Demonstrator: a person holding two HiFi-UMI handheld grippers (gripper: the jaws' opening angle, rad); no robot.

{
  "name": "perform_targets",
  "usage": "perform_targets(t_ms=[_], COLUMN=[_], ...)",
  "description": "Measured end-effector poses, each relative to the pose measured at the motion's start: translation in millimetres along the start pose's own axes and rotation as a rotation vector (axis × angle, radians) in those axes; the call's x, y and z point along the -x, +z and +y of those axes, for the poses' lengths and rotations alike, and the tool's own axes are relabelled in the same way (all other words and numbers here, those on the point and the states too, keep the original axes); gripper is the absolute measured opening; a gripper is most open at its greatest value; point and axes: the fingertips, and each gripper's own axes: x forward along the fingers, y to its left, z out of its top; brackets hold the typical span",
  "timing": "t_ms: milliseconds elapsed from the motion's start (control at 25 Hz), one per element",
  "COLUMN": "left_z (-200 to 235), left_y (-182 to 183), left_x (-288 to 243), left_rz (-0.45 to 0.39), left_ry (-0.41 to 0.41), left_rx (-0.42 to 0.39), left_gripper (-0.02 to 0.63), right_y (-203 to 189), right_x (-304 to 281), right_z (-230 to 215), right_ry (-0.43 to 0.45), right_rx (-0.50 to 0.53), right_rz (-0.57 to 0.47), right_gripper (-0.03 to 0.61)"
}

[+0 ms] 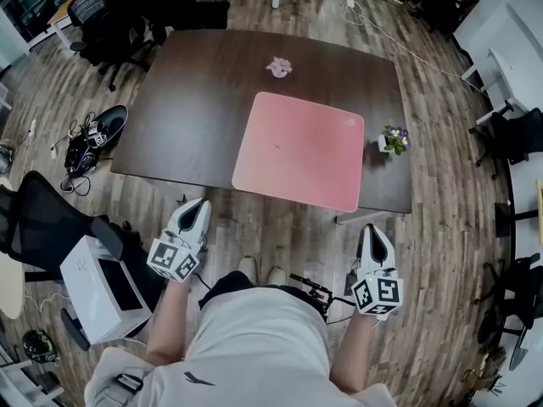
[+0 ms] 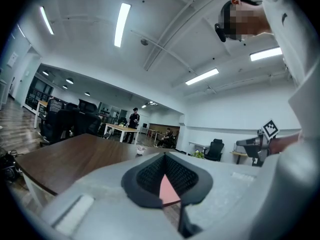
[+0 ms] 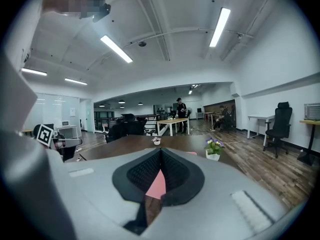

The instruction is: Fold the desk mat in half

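"Two grippers on your screen, or only one?"

"Both. In the head view I have the left gripper point(image 1: 197, 204) and the right gripper point(image 1: 373, 230) held out over the wooden floor point(image 1: 280, 236). Each is just short of the dark brown table point(image 1: 195, 117) and points toward it."

"How do the jaws stand?"

"Closed on both sides. In the left gripper view the black pads point(image 2: 150, 175) meet at their tips, and I see the same in the right gripper view. Neither one grips anything. The sliver of pink behind the tips is the desk mat point(image 2: 167, 190), farther off on the table, not something held."

"Where does the mat lie?"

"From above, the desk mat point(image 1: 299, 151) lies flat and unfolded on the near right part of the table. Its near edge runs along the table's near edge, and I cannot tell whether it hangs over. Neither gripper touches it."

"What else is on the table?"

"A small potted plant point(image 1: 393, 139) with purple flowers stands just beside the mat's right edge. A small pink-and-white object point(image 1: 279, 67) sits beyond the mat's far edge, apart from it, and I can't make out what it is. Off the table, low on my left, a white box point(image 1: 93, 287) with a dark panel sits beside a black office chair point(image 1: 42, 219)."
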Motion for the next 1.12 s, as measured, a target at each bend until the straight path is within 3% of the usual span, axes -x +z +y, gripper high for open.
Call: perform_targets(t_ms=[560,800,1120], left_z=[38,50,46], left_y=[2,-6,-10], left_x=[4,10,-22], left_rz=[0.009,0.0,-0.005], left_ry=[-0.032,-0.017,-0.018], left_rx=[0.016,0.064,0.082], left_gripper=[0.005,0.005,0.005], right_y=[-16,-16,-11], right_x=[-15,-30,-57], right_z=[31,44,27], right_ry=[-0.052,-0.037,-0.022], right_rx=[-0.048,-0.047,-0.037], right_rz=[0.021,0.031,0.047], right_gripper=[0.0,0.0,0.001])
